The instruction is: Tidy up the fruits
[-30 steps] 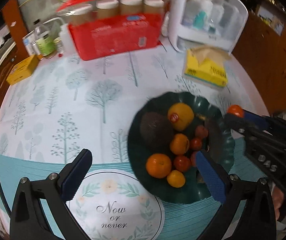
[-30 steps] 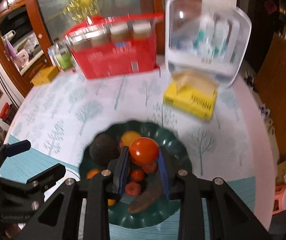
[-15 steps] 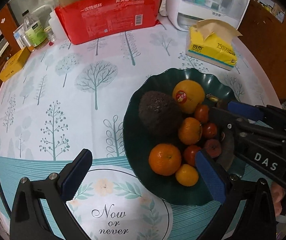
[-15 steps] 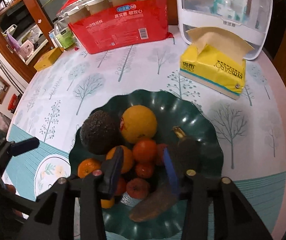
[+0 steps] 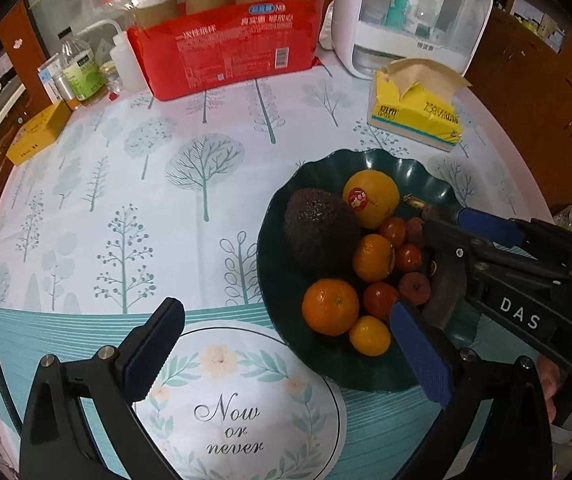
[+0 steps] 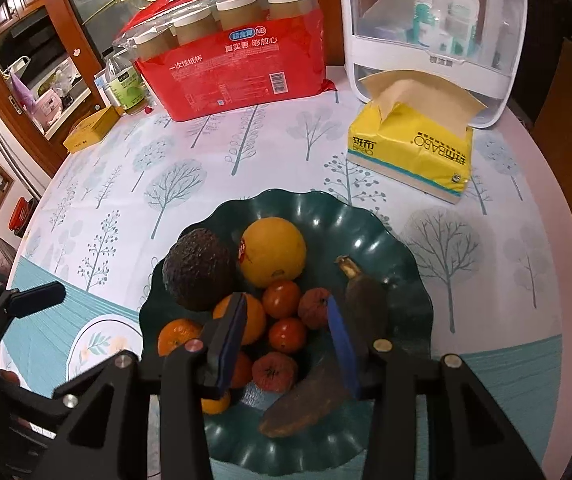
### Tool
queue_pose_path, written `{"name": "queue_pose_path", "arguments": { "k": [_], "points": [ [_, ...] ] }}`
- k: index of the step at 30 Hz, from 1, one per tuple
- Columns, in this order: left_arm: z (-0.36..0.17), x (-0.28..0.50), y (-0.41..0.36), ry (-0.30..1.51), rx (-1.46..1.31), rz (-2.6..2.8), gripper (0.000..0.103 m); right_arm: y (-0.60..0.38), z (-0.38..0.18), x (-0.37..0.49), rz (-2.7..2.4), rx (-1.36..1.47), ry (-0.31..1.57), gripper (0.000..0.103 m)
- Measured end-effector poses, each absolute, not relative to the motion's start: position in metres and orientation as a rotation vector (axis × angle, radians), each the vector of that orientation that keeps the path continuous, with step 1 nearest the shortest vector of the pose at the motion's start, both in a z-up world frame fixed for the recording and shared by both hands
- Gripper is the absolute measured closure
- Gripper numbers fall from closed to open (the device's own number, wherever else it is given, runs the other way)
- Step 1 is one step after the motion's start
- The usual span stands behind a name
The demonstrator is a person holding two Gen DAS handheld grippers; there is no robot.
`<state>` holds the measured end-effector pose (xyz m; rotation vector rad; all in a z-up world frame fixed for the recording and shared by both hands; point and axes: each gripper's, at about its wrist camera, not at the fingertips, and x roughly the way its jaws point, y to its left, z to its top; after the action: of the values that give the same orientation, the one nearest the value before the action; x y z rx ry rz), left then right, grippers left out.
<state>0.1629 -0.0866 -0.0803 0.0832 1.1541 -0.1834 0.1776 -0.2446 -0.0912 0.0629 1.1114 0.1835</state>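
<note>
Right gripper (image 6: 286,344) jaws parted, empty, tomatoes (image 6: 286,334) between them (over green plate (image 6: 366,216)); left gripper (image 5: 286,344) wide, empty.

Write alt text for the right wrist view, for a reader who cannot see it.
The open right gripper hangs over a dark green plate piled with fruit: an avocado, a large orange, tomatoes, mandarins and a blackened banana. Behind on the tree-print tablecloth sit a yellow tissue pack and a red cup package.
</note>
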Motion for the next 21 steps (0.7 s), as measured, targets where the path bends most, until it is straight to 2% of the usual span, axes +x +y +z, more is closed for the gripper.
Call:
{"name": "queue_pose_path", "arguments": {
  "k": [21],
  "points": [
    [-0.015, 0.069, -0.044, 1.026, 0.023, -0.148, 0.001, -0.223, -0.035, 0.079, 0.169, 0.110, 1.047, 0.061]
  ]
}}
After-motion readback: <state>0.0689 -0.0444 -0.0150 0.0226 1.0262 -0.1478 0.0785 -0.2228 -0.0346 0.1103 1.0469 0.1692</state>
